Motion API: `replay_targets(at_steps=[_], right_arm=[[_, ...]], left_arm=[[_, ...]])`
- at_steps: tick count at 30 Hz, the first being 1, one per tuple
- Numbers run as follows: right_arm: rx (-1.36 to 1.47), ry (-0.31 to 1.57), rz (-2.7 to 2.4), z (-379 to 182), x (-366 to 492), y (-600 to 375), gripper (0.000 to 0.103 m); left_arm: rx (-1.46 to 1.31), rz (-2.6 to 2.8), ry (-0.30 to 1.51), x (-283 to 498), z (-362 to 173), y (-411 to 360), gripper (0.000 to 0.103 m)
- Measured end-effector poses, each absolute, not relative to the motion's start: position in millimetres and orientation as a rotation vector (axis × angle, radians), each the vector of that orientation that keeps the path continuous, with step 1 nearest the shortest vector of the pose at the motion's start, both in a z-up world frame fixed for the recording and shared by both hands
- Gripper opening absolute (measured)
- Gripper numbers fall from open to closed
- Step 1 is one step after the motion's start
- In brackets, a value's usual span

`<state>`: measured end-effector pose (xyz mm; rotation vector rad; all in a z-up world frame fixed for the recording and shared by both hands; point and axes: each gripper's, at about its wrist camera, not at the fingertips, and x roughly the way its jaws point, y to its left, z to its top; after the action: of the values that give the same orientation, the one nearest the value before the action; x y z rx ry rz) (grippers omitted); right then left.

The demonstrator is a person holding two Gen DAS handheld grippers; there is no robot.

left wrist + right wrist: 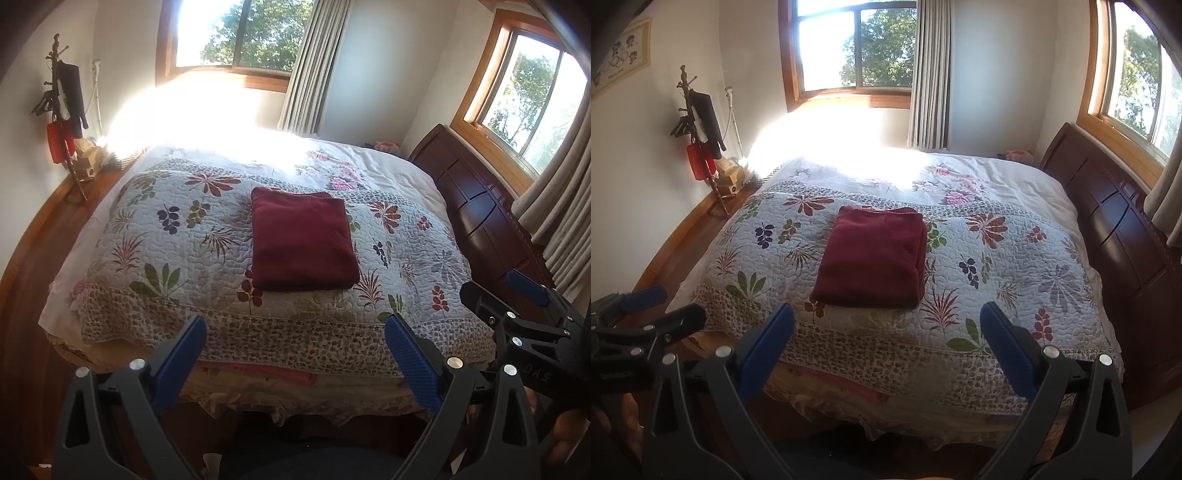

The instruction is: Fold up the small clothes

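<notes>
A dark red garment (303,240) (872,258) lies folded into a neat rectangle in the middle of the floral quilt (177,243) (1015,258) on the bed. My left gripper (295,328) is open and empty, held back over the bed's near edge, short of the garment. My right gripper (886,317) is open too, with nothing between its blue pads, also near the front edge. Each gripper shows at the side of the other's view: the right gripper (495,291), the left gripper (679,306).
A dark wooden headboard (476,206) (1115,229) runs along the bed's right side under a window. A coat stand (62,110) (701,136) with hanging items is on the wooden floor at the left wall. Curtains (314,62) hang at the far window.
</notes>
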<state>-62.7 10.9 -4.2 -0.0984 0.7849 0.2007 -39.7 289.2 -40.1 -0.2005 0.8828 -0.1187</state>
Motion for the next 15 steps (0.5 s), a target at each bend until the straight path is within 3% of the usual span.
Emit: replay_targets(at_steps=[15], right_arm=[[-0.095,0.786,0.207,-2.0,-57.6,9.2,0.1]], left_arm=[[-0.198,-0.108,0.885,-35.6,-40.4,289.3,0.097]])
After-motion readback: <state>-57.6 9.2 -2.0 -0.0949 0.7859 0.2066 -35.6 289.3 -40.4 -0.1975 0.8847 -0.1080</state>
